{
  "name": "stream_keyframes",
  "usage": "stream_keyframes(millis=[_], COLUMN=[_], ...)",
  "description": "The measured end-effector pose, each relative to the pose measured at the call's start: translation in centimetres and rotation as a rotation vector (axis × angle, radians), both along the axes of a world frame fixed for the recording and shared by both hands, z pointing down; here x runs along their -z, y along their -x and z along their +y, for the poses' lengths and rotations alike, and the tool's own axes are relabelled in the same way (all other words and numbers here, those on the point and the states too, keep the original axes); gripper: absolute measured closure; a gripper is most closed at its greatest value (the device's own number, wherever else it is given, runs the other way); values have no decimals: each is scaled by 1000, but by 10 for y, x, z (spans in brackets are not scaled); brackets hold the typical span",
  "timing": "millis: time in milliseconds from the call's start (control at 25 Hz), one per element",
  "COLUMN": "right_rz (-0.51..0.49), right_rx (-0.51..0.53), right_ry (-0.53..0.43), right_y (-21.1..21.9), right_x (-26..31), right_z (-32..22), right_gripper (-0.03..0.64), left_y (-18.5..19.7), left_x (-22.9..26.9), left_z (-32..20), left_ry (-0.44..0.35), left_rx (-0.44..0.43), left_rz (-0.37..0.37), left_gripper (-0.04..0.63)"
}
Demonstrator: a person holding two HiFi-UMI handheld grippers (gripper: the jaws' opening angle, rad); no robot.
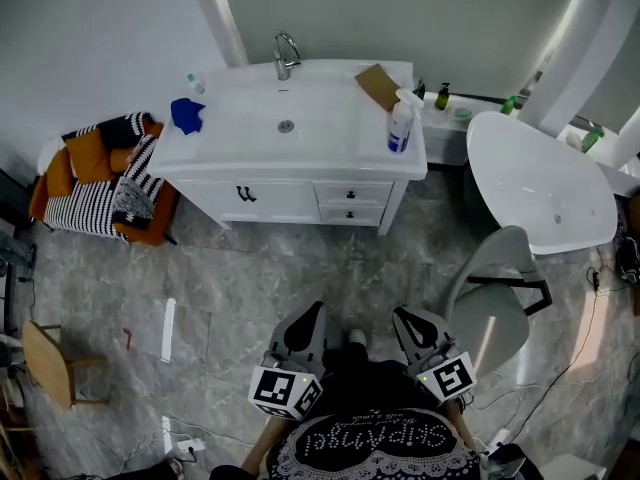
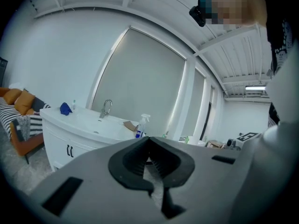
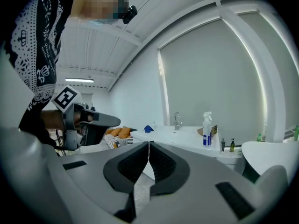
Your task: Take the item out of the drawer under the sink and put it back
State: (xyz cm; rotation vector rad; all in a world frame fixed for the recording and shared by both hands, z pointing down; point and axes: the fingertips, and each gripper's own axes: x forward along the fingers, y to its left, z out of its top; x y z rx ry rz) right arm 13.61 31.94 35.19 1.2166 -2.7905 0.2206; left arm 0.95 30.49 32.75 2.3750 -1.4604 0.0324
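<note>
**Both hand-held grippers empty, drawers closed across the floor**

Close in front of the person, the left hand-held gripper (image 1: 308, 316) and the right hand-held gripper (image 1: 405, 320) point towards the vanity (image 1: 230, 158). Each has its jaws pressed together with nothing between them. A stretch of bare marble floor (image 1: 300, 268) separates them from the white cabinet, so the step in hand looks like the approach.

At the vanity's front right corner the upper drawer (image 1: 351, 194) sits on the lower drawer (image 1: 351, 214). Both are closed, so the item is out of sight, and I cannot tell which drawer holds it. Farther back, a spray bottle (image 1: 401, 128) stands near the top's right edge and a blue cloth (image 1: 186, 115) lies at its left edge.

To do this well, come in square to the drawer fronts, clear of the grey chair (image 1: 495, 303) on the right. Part one gripper's jaws before reaching the knob. Pull straight out along the drawer's run, and keep the other gripper free for the item.
</note>
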Motion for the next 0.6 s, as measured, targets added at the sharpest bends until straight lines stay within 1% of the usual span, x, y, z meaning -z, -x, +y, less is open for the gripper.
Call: stream_keyframes(millis=[120, 240, 400, 600], right_rz=[3, -8, -12, -40], right_rx=[18, 38, 13, -11], right_ry=[10, 27, 31, 49], right_y=[3, 7, 8, 14], right_x=[-2, -5, -3, 0], right_z=[1, -1, -10, -28], right_gripper=[597, 597, 597, 597], left_y=[0, -4, -5, 4], left_x=[-1, -3, -2, -1], left_z=[-1, -6, -18, -43], left_ry=[15, 26, 32, 21], left_rx=[2, -28, -57, -60], left_rz=[1, -3, 7, 22], left_gripper=[591, 591, 591, 591])
